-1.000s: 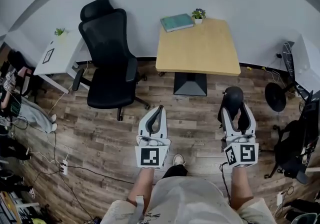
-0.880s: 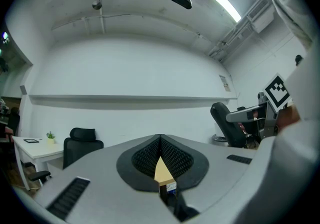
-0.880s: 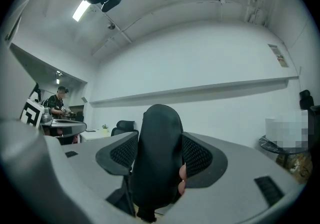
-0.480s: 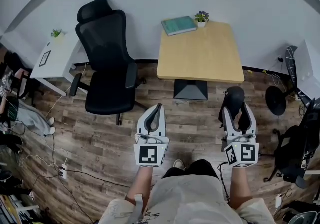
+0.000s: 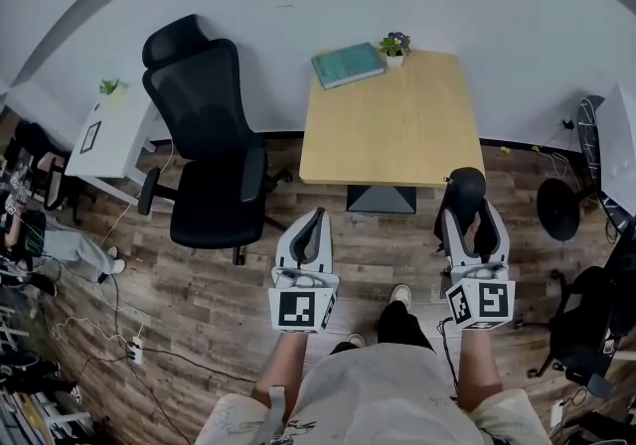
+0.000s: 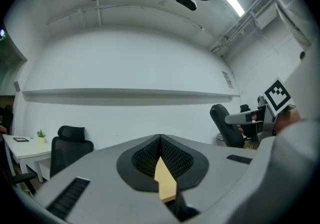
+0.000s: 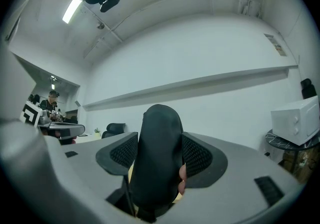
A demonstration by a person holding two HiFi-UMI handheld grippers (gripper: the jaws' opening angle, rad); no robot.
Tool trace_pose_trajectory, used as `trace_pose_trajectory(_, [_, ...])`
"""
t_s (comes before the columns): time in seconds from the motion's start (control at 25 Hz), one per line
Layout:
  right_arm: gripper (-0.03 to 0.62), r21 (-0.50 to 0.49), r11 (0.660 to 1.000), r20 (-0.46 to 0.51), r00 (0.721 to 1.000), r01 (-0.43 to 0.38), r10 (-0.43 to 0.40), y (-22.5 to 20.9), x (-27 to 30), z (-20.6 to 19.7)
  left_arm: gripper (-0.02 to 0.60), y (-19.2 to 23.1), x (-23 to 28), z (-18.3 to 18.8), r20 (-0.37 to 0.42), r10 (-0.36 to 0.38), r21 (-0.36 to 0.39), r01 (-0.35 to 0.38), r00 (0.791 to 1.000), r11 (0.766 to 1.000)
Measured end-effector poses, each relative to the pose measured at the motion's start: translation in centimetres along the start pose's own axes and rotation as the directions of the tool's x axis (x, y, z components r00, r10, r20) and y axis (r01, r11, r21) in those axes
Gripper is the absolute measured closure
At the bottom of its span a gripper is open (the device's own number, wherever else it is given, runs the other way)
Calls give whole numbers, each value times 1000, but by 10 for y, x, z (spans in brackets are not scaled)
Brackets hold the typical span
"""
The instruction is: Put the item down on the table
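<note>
My right gripper (image 5: 465, 209) is shut on a black rounded item (image 5: 464, 191), which looks like a computer mouse (image 7: 159, 153) standing upright between the jaws in the right gripper view. It hangs over the wood floor, just off the near right corner of the light wooden table (image 5: 390, 125). My left gripper (image 5: 314, 224) is shut with nothing in it, its pads (image 6: 160, 155) pressed together. It is held over the floor in front of the table.
A teal book (image 5: 347, 65) and a small potted plant (image 5: 395, 43) sit at the table's far edge. A black office chair (image 5: 206, 150) stands left of the table. A white side table (image 5: 109, 123) is further left, a fan (image 5: 559, 207) at the right.
The view has moved forward, so the table now lies closer to both grippers. The grippers keep their pose, and the right one still holds the black item.
</note>
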State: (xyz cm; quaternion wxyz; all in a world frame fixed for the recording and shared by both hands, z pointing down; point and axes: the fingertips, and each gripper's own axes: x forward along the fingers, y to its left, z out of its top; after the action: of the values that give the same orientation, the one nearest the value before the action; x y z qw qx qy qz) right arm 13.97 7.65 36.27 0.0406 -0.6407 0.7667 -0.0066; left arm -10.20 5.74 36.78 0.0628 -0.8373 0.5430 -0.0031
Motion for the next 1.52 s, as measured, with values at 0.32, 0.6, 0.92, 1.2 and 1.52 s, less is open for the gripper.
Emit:
trace_pose_trajectory(0.32, [306,24,1000,9,1000,5,-6,-75,50,6,575,-28,84,8,-3,4,19,-3,1000,1000])
trace_pose_trajectory(0.6, [306,34,999,4,1000,8,-8,-131,86,5,575,-54,150,8,-8,-5,30,6,1000,1000])
trace_pose_trajectory(0.92, [306,55,998,-6,1000,-6,7,-174,116,-4,575,-76,198,7,-4,2,47,-2,1000,999])
trace_pose_trajectory(1.2, [306,66,997,-20,999,-28,30,-176,142,-12,575,-65,216,6,7,27,55,-27,1000,998])
trace_pose_trajectory(1.52, [306,35,998,-20,999,-47,48,-157,190,-13,575,-30,248,-6,20,14,47,-15,1000,999])
